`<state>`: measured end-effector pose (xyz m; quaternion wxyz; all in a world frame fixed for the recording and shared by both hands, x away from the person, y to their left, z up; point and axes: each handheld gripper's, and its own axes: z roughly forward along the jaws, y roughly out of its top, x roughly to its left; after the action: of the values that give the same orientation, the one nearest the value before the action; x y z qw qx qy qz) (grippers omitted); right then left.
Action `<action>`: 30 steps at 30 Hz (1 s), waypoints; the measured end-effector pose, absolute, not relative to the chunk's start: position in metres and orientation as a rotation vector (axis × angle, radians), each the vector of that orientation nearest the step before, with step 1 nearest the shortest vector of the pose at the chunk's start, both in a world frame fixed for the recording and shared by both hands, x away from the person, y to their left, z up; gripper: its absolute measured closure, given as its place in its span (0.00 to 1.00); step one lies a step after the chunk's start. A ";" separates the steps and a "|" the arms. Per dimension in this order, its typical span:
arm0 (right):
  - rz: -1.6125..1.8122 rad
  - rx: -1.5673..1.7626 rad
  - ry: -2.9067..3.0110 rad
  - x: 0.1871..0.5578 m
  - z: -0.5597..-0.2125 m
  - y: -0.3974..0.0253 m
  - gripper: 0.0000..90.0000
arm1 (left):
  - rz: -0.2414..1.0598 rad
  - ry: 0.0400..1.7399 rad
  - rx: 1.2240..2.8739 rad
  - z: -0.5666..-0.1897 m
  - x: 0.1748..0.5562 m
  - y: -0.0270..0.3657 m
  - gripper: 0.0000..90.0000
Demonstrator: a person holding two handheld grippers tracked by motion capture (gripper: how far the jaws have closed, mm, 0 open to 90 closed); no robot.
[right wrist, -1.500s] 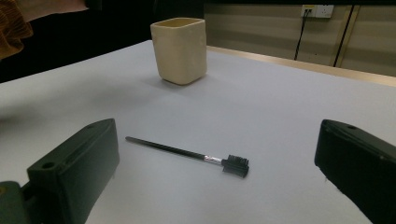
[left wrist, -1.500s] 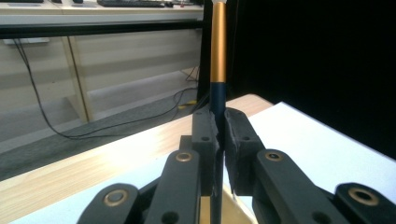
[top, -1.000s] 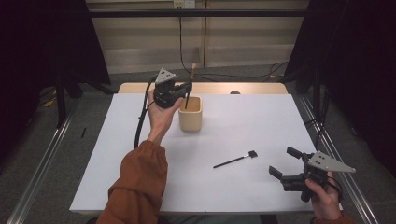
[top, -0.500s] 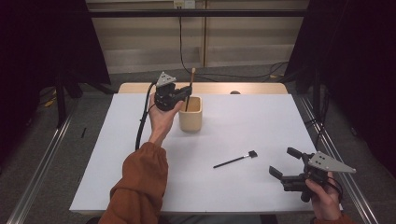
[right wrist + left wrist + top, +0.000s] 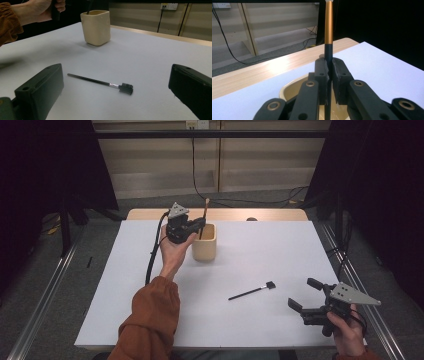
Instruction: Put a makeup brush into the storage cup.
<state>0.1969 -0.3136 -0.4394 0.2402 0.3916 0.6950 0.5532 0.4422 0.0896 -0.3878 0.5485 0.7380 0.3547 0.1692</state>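
My left gripper [image 5: 196,225] is clamping a gold-and-black brush [image 5: 328,32] upright over the beige cup [image 5: 204,245]. I'm holding my right gripper [image 5: 305,295] wide open near the eyebrow brush [image 5: 100,82] lying on the table [image 5: 280,250].

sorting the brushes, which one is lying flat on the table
The small black comb-head brush lies flat on the white table cover, free of both grippers. The other, the gold-banded brush, stands upright, clamped in the left gripper above the cup.

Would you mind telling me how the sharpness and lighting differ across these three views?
High view: even light on the white table, dark at both sides. Left gripper view: the brush handle held in the left gripper is sharp, with a glare patch on the wood behind it. Right gripper view: the small brush and cup are clear, while the near jaws blur.
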 end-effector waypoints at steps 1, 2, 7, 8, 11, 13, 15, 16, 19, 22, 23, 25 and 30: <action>1.515 1.074 1.900 0.197 -0.439 -0.314 0.00 | 0.397 0.836 1.750 -0.390 0.442 0.089 0.93; 1.516 1.075 1.899 0.197 -0.439 -0.314 0.00 | 0.397 0.836 1.750 -0.390 0.442 0.089 0.93; 1.513 1.072 1.902 0.197 -0.439 -0.314 0.00 | 0.397 0.844 1.749 -0.395 0.441 0.090 0.93; 1.513 1.072 1.902 0.197 -0.439 -0.314 0.00 | 0.397 0.844 1.749 -0.395 0.441 0.090 0.93; 1.513 1.074 1.903 0.197 -0.440 -0.314 0.00 | 0.395 0.852 1.752 -0.399 0.441 0.091 0.93; 1.514 1.074 1.903 0.197 -0.440 -0.314 0.00 | 0.387 0.857 1.742 -0.402 0.441 0.092 0.93; 1.512 1.073 1.904 0.197 -0.440 -0.314 0.00 | 0.390 0.851 1.754 -0.402 0.441 0.092 0.93; 1.512 1.073 1.904 0.197 -0.440 -0.314 0.00 | 0.390 0.851 1.754 -0.402 0.441 0.092 0.93; 1.513 1.073 1.905 0.197 -0.440 -0.314 0.00 | 0.393 0.853 1.756 -0.402 0.440 0.094 0.93; 1.514 1.072 1.904 0.197 -0.439 -0.314 0.00 | 0.391 0.856 1.756 -0.405 0.440 0.095 0.93; 1.514 1.073 1.904 0.197 -0.439 -0.314 0.00 | 0.388 0.864 1.761 -0.407 0.440 0.095 0.93; 1.513 1.071 1.904 0.197 -0.439 -0.314 0.00 | 0.386 0.865 1.756 -0.408 0.439 0.095 0.93; 1.514 1.071 1.904 0.197 -0.439 -0.314 0.00 | 0.377 0.866 1.760 -0.410 0.437 0.096 0.92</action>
<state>0.1970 -0.3137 -0.4395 0.2396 0.3912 0.6954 0.5532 0.4372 0.0959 -0.4100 0.5414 0.7407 0.3646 0.1589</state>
